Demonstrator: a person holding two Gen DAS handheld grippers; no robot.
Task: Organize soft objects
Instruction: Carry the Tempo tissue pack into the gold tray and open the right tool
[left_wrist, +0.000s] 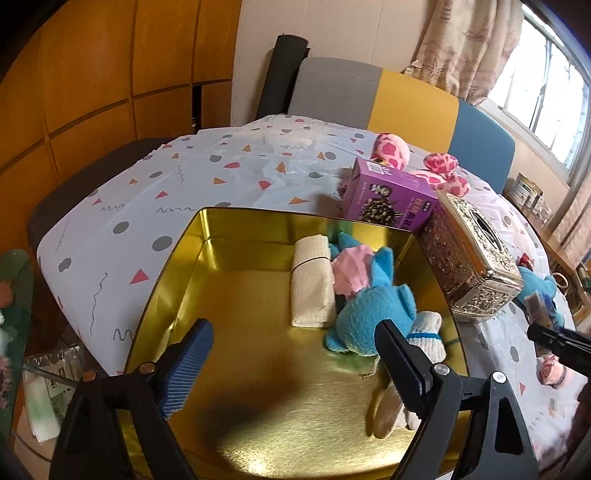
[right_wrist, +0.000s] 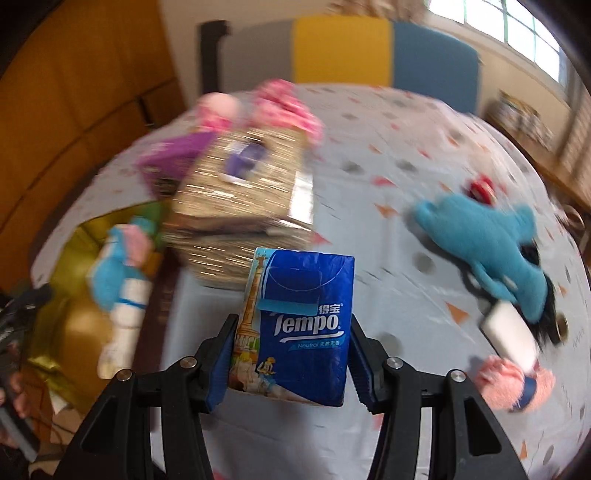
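**Tissue pack gripped, tin part-filled**

Patterned tablecloth covers the table; landmark is the gold tin lying open on it.

- Inside the tin, far-right area: rolled beige cloth, blue-and-pink plush touching it, white sock with blue stripe against the plush.
- Left gripper hangs over the tin's near side, jaws spread wide, nothing between them.
- Just past the tin's right wall: ornate metal tissue box; purple carton beyond the tin's far-right corner, pink spotted plush behind that.
- Right gripper is clamped on a blue Tempo tissue pack, pads pressing both sides, pack upright, to the right of the tin.
- Well right of the tin on the cloth: blue plush, pink fuzzy item. That view is motion-blurred.
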